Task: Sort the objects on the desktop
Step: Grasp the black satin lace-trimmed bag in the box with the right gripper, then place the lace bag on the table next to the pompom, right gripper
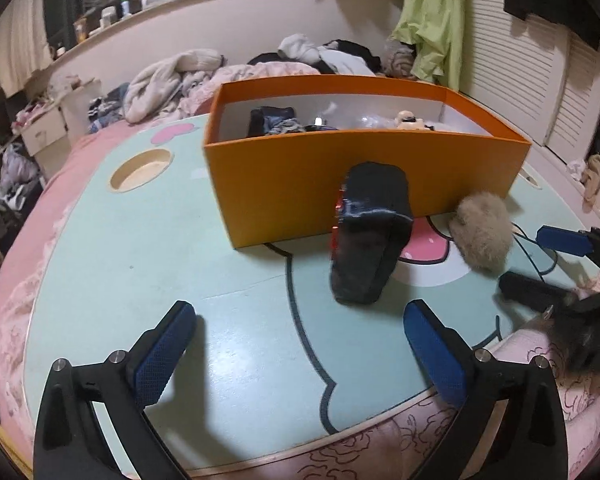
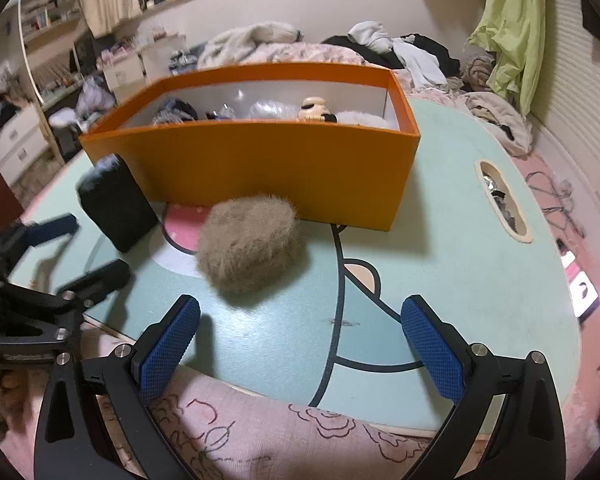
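Orange cardboard box (image 1: 340, 184), open-topped with a white lining, stands on a pale green tabletop (image 1: 140, 260) printed with a cartoon outline and a pink patch. Several small items lie inside the box, among them a dark cloth bundle (image 1: 274, 120) near its left end and a small cream figurine (image 2: 315, 109) towards the right; the remaining contents are too small to identify.

Two objects remain on the table in front of the box. A black pouch-like case (image 1: 370, 236) leans against the box's front wall, tilted, with a red edge showing along its left side. Just to its right, a beige furry object (image 2: 250, 244) rests on the tabletop, close to the box front; whether it touches the wall cannot be told.

Left gripper (image 1: 300, 328) hovers over the table with its blue-padded fingers (image 1: 162, 356) spread wide; nothing lies between them, and the black case sits just beyond the tips. Right gripper (image 2: 300, 320) is likewise released, its jaws wide apart and empty, with the furry object just ahead and slightly left of its centreline. Each gripper appears at the edge of the other's view.

A pink floral bedcover (image 2: 240, 432) lies under the near edge of the table, and heaped clothing (image 1: 172, 76) fills the bed behind the box.
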`<action>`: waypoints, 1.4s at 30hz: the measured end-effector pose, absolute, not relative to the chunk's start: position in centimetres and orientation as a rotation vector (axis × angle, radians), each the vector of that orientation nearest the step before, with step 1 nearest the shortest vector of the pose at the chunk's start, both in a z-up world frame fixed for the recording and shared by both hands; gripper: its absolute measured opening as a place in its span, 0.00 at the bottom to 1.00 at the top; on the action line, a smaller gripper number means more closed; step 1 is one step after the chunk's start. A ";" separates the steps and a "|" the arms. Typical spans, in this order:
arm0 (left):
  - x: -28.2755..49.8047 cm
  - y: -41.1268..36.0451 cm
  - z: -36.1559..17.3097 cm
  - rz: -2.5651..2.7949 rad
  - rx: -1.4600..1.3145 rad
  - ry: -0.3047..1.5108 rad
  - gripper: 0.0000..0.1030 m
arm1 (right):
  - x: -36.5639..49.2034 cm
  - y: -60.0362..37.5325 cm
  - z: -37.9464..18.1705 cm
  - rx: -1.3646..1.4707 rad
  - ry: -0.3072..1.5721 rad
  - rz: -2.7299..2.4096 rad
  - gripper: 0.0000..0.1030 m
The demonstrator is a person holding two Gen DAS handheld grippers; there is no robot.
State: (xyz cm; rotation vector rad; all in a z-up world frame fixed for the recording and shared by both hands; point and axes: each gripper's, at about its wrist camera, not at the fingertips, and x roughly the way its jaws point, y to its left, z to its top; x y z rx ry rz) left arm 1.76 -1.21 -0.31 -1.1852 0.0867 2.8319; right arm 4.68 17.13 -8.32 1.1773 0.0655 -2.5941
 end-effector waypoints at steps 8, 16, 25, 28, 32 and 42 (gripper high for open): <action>2.2 -3.1 -0.3 2.935 -1.211 0.007 1.00 | 5.9 17.8 -3.0 0.886 -0.225 -2.491 0.56; 2.6 -2.4 -0.3 2.934 -1.207 0.014 1.00 | -3.1 8.2 2.4 1.048 -0.242 -2.259 0.49; 2.7 -2.4 -0.1 2.929 -1.194 0.008 1.00 | -7.9 4.8 -2.0 1.336 -0.052 -2.236 0.18; 2.8 -2.4 -0.2 2.930 -1.193 0.008 1.00 | -5.6 8.3 2.3 1.153 -0.179 -2.244 0.18; 2.8 -2.3 -0.2 2.929 -1.195 0.008 1.00 | -0.4 13.1 8.8 0.935 -0.254 -2.267 0.18; 2.9 -2.4 -0.1 2.928 -1.196 0.010 1.00 | 8.4 22.7 6.7 1.159 -0.145 -2.391 0.18</action>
